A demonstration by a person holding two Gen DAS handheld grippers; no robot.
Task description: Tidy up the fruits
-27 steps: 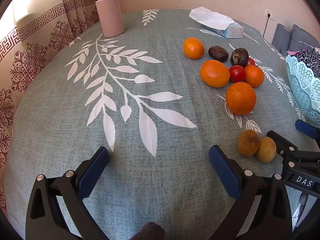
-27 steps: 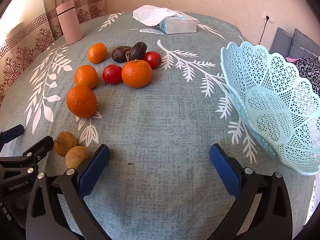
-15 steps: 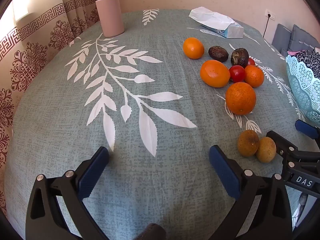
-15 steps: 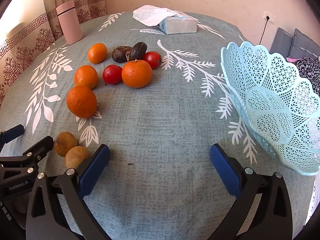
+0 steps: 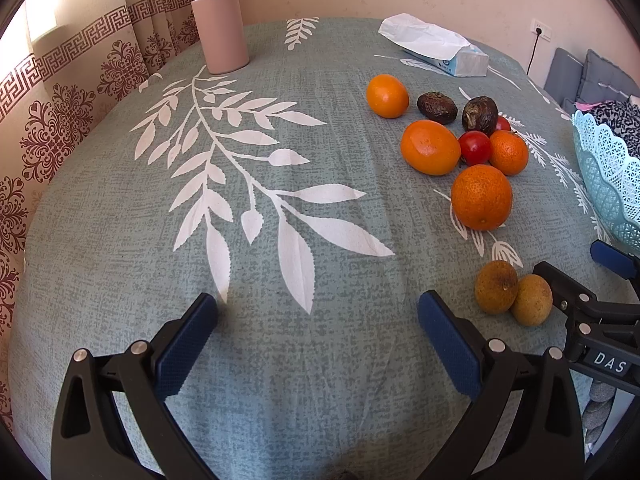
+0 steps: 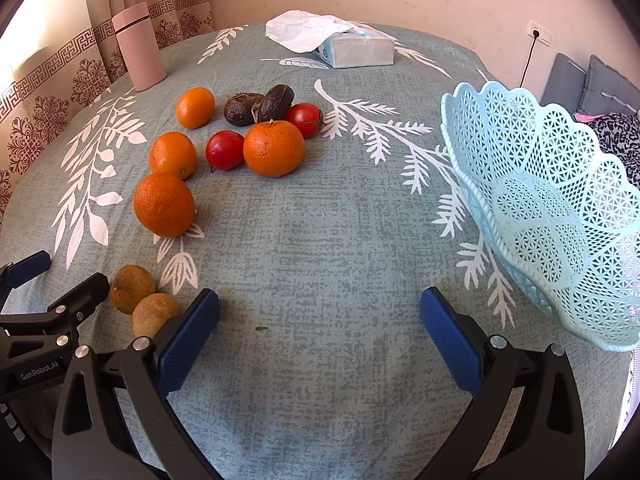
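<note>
Fruit lies loose on the teal leaf-print tablecloth [image 5: 280,360]: several oranges, the nearest a big orange [image 6: 164,205] [image 5: 481,197], two red tomatoes [image 6: 225,149], two dark wrinkled fruits [image 6: 276,103] and two small brown fruits [image 6: 132,289] [image 5: 496,287] close to both grippers. A light blue lattice basket [image 6: 520,152] [image 5: 600,168] stands empty at the right. My left gripper [image 5: 318,312] is open over bare cloth, left of the brown fruits. Between the brown fruits and the basket, my right gripper [image 6: 319,308] is open too, nothing between its pads.
A pink tumbler [image 5: 219,20] [image 6: 139,53] stands at the far left by the curtain. A tissue box [image 6: 356,50] [image 5: 452,58] lies at the far edge. Beyond the basket are a grey cushion [image 6: 600,84] and a patterned cloth [image 6: 620,136].
</note>
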